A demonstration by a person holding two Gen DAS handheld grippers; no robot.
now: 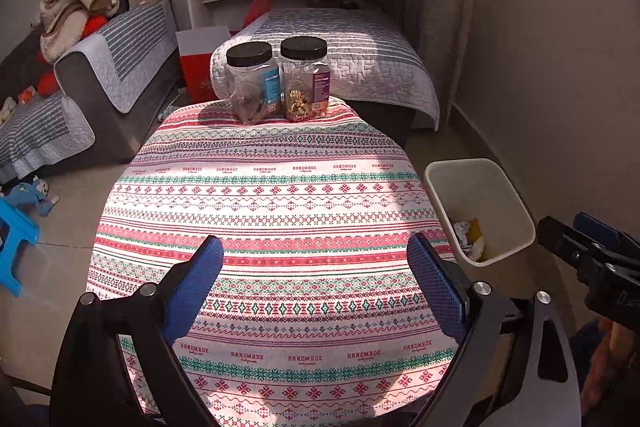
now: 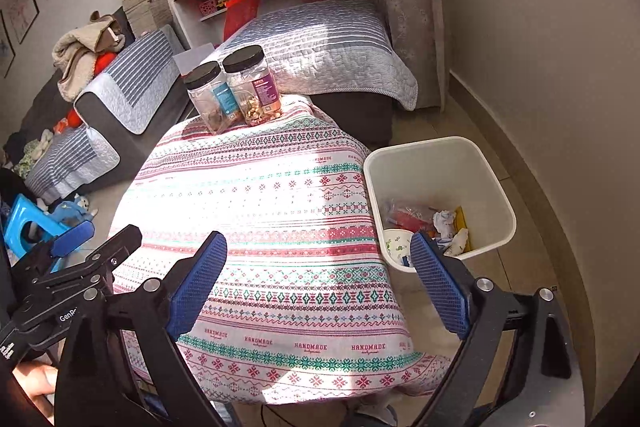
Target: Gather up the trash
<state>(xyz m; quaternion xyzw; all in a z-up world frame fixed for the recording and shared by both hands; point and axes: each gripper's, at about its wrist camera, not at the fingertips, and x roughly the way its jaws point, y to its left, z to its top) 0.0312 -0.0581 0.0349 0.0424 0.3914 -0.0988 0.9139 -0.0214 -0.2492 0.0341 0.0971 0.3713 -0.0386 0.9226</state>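
A white bin (image 2: 432, 171) stands on the floor at the table's right side. Inside it lies crumpled trash (image 2: 420, 219): red and clear wrappers, white tissue, a yellow piece and a small printed cup. The left wrist view shows the same bin (image 1: 480, 195) with a little trash (image 1: 472, 235). My right gripper (image 2: 318, 241) is open and empty, spanning the table's right edge, its right finger in front of the bin's near rim. My left gripper (image 1: 316, 243) hangs open and empty over the patterned tablecloth (image 1: 272, 211). No trash shows on the cloth.
Two clear jars with black lids (image 1: 254, 83) (image 1: 306, 79) stand at the table's far edge. Beyond them is a bed (image 1: 352, 47), with a sofa (image 1: 120, 67) to the left. A blue stool (image 1: 16, 239) sits on the floor at left, and a wall (image 2: 540, 67) is close on the right.
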